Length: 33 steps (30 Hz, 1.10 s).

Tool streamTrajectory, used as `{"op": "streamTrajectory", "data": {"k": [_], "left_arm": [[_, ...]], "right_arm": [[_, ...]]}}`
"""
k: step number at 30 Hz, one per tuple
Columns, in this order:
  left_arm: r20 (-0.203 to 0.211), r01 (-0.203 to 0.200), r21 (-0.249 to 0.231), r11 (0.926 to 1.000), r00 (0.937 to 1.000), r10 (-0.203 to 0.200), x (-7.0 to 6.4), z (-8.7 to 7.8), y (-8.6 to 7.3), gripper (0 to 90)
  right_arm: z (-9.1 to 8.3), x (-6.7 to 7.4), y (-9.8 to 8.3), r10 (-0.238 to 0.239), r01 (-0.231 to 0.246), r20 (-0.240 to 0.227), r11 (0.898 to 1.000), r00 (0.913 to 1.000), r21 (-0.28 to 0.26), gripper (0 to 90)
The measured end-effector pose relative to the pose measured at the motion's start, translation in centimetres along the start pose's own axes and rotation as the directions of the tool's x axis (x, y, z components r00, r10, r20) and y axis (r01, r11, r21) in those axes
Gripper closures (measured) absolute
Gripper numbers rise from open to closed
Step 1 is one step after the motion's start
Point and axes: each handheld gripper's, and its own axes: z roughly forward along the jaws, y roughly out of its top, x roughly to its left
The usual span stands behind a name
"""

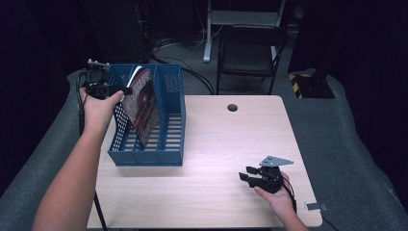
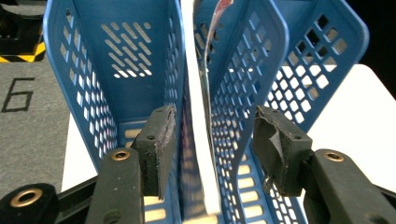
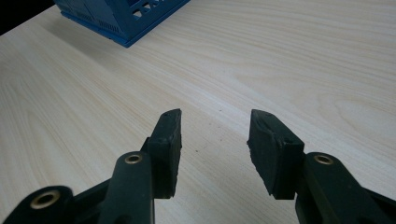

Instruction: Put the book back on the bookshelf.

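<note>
A blue mesh file rack [image 1: 172, 91] with three slots stands on the left part of the light wooden table [image 1: 221, 144]. A magazine with a dark red cover [image 1: 142, 103] leans tilted in one slot. My left gripper [image 1: 124, 90] is at the rack's far left corner, by the magazine's top edge. In the left gripper view my left gripper [image 2: 217, 135] is open: the magazine's white edge [image 2: 200, 140] and a blue divider [image 2: 233, 107] run between the jaws, and the pads do not press on them. My right gripper [image 1: 244, 175] rests near the table's front right, and my right gripper [image 3: 215, 135] is open over bare wood.
A black chair [image 1: 250, 53] and a white desk leg [image 1: 208, 38] stand beyond the table's far edge. A round cable hole [image 1: 232, 107] sits near the far edge. A black and yellow object [image 1: 310, 84] lies on the grey floor at right. A rack corner [image 3: 123, 28] is ahead of the right gripper.
</note>
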Motion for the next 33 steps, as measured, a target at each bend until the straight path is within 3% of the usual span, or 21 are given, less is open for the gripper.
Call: {"op": "streamTrajectory", "data": {"k": [16, 24, 26, 33], "left_arm": [[0.053, -0.082, 0.023, 0.9964, 0.9953, 0.081, -0.5, -3.3, -1.5, 47.8], [0.09, -0.127, 0.025, 0.9916, 0.9882, 0.124, -1.5, -4.7, -2.3, 47.6], [0.114, -0.129, 0.03, 0.9911, 0.9856, 0.125, -1.8, -4.8, -2.5, 47.6], [0.141, -0.167, 0.036, 0.9853, 0.9769, 0.16, -3.0, -4.7, -3.3, 47.3]], "right_arm": [[0.1, 0.3, 0.0, -0.007, 0.007, -0.005, 1.0, 1.0, -0.002, 53.9], [0.4, 0.4, 0.1, -0.013, 0.013, -0.01, 1.0, 0.9999, 0.0, 53.9], [0.4, 0.3, 0.2, -0.01, 0.01, -0.014, 1.0, 0.9998, 0.005, 53.9], [0.4, 0.4, 0.1, -0.016, 0.016, -0.015, 1.0, 0.9998, 0.009, 53.8]]}}
